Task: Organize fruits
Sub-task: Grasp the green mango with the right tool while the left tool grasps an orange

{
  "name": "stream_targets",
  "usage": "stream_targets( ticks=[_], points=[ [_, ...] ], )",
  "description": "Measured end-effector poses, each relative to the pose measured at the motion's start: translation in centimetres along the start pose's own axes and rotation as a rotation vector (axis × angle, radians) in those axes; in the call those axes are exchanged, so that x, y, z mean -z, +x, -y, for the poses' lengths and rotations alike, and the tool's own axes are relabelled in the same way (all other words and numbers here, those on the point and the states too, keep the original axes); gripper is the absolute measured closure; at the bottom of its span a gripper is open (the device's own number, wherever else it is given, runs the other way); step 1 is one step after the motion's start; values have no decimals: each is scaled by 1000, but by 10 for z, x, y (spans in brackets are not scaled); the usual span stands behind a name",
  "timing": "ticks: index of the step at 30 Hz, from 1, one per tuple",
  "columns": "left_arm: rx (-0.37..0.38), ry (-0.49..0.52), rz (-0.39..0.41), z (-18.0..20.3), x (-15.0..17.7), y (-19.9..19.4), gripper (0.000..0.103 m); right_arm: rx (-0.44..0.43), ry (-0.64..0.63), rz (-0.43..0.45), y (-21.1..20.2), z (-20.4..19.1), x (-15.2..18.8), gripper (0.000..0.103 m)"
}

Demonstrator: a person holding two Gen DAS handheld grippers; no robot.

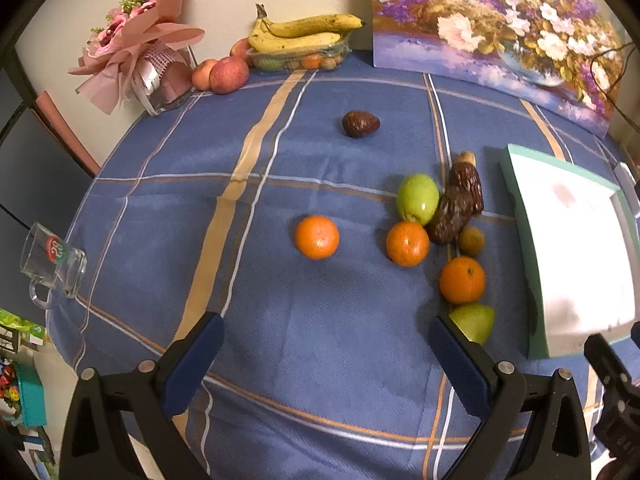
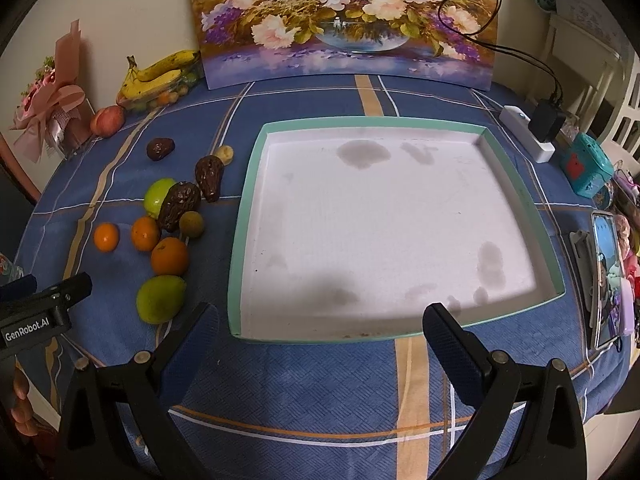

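Note:
Loose fruit lies on the blue checked tablecloth: three oranges point(image 1: 317, 237) point(image 1: 407, 243) point(image 1: 462, 280), two green fruits point(image 1: 417, 199) point(image 1: 474, 322), brown scaly snake fruits point(image 1: 450, 216) point(image 1: 360, 123) and a small brown longan point(image 1: 471, 241). The same cluster shows in the right wrist view point(image 2: 170, 256), left of a white tray with a teal rim point(image 2: 236, 248) that holds no fruit. My left gripper point(image 1: 326, 334) is open and empty above the cloth, short of the oranges. My right gripper point(image 2: 320, 328) is open and empty at the tray's near edge.
Bananas on a clear fruit container point(image 1: 300, 34), apples point(image 1: 228, 74) and a pink bouquet point(image 1: 136, 44) stand at the back left. A flower painting point(image 2: 344, 20) leans on the wall. A glass mug point(image 1: 52, 268) is at the left edge. A power strip point(image 2: 528, 136) and phone point(image 2: 608, 276) lie on the right.

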State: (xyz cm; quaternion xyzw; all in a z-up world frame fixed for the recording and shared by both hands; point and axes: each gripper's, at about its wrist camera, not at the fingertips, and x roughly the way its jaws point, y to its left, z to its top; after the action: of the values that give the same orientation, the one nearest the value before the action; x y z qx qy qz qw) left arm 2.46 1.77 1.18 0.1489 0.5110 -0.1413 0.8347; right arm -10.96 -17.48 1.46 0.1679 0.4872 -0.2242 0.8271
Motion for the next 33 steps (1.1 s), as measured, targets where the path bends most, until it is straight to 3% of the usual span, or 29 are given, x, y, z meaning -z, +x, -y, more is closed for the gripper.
stream_targets(
  ticks=[10, 18, 24, 33],
  points=[
    [68, -137, 105, -31, -32, -1, 0, -155, -61, 48, -1, -27, -27, 1],
    [99, -165, -16, -49, -46, 26, 0, -252, -135, 18, 10, -57, -36, 2],
    [104, -154, -51, -48, -52, 42, 2, -276, -184, -49, 26, -79, -37, 7],
    [91, -162, -155, -47, -58, 87, 18, -257, -271, -141, 52, -104, -25, 7]
  ],
)
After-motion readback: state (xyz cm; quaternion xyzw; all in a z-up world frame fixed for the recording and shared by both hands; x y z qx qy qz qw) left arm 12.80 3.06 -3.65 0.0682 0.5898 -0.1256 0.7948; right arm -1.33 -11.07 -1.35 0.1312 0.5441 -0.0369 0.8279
